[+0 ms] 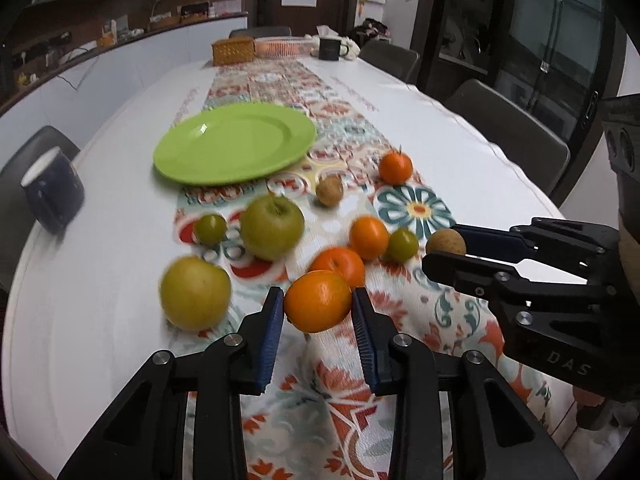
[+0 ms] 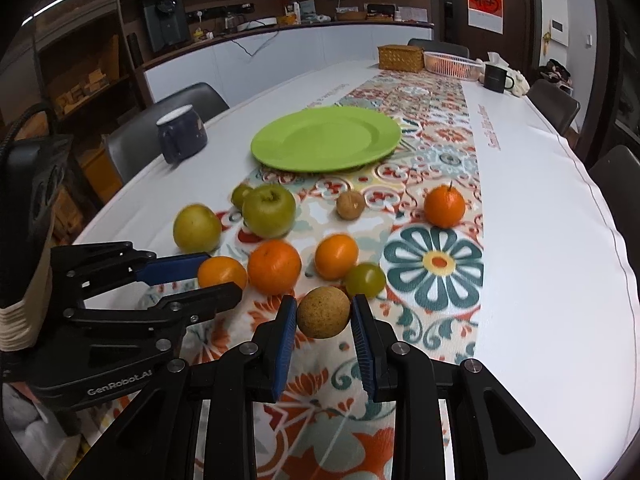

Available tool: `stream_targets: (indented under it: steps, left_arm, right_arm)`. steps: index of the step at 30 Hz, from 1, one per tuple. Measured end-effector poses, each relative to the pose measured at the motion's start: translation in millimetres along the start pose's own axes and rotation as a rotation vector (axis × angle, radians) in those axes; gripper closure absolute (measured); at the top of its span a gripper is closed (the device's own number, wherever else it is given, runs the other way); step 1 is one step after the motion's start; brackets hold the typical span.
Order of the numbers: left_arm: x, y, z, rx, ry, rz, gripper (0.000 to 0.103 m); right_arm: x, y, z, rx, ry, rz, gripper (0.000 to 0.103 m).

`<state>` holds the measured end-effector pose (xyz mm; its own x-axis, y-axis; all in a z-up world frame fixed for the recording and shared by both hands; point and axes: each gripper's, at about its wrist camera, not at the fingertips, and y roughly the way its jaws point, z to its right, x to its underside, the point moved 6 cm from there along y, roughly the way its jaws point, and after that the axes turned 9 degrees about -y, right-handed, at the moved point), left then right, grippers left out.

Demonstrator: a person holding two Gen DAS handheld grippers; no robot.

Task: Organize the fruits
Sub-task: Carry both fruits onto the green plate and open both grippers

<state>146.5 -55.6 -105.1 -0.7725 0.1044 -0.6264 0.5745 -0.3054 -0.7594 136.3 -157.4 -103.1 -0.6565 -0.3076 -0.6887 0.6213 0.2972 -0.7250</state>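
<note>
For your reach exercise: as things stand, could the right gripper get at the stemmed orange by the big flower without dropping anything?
Probably not. The right gripper is shut on a brown round fruit, so its jaws are occupied. The path itself looks free: bare table runner lies between it and the stemmed orange.

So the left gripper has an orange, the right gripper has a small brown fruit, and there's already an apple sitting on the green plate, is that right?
Not quite. The green plate has no fruit on it; the right wrist view shows that the green apple lies on the patterned runner in front of it. The rest holds: the left gripper is shut on the orange, and the right gripper on the small brown fruit.
</note>
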Motion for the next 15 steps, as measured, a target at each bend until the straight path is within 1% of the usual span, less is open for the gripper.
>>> stream_targets:
  steps: [4,10,15]
  left_arm:
    - [-24,-6,-10,-0.015,-0.004,0.037,0.069]
    - [-64,-9,-28,-0.052,0.023,0.101,0.069]
    - [-97,3,-44,-0.057,0.028,0.119,0.069]
  right_arm:
    - [-24,0,3,-0.003,-0.006,0.041,0.074]
    - [-68,9,8,0.012,-0.048,0.107,0.074]
    - [-104,30,13,0.001,-0.075,0.114,0.074]
